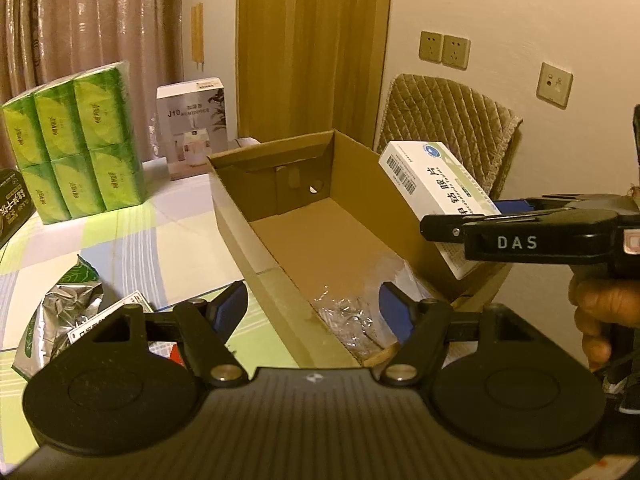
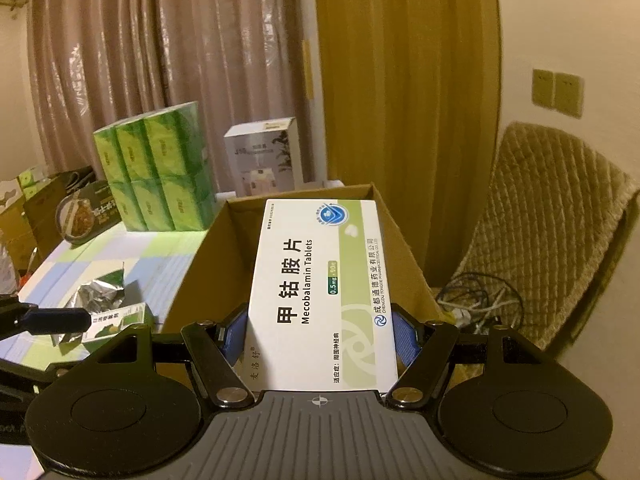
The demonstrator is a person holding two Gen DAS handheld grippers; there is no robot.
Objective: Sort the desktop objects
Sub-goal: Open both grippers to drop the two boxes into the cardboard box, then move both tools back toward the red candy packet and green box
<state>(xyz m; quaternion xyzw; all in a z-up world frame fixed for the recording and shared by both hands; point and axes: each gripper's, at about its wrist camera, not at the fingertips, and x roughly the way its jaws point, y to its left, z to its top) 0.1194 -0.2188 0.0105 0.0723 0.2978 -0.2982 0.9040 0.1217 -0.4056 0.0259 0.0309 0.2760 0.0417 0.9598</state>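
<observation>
- The right gripper (image 2: 320, 334) held the tablet box (image 2: 320, 288) by its long sides, the blue pads (image 2: 404, 336) pressed against both edges; the box pointed straight ahead from the jaws.
- Just ahead of and below those jaws stood the open carton (image 1: 304, 208); in the left wrist view the box hung above the carton's right wall.
- The left gripper (image 1: 314, 312) had its jaws wide and nothing between them, poised over the carton's near end, where some clear film (image 1: 352, 316) lay.
- To the left of the left jaws lay a foil pouch (image 1: 60, 316) and a small green packet (image 2: 120, 322) on the table (image 1: 160, 232), not yet sorted.
- Step in hand, I judge: carrying the box to the carton.
- Next move probably calls for lowering it inside the walls, then parting the jaws.
</observation>
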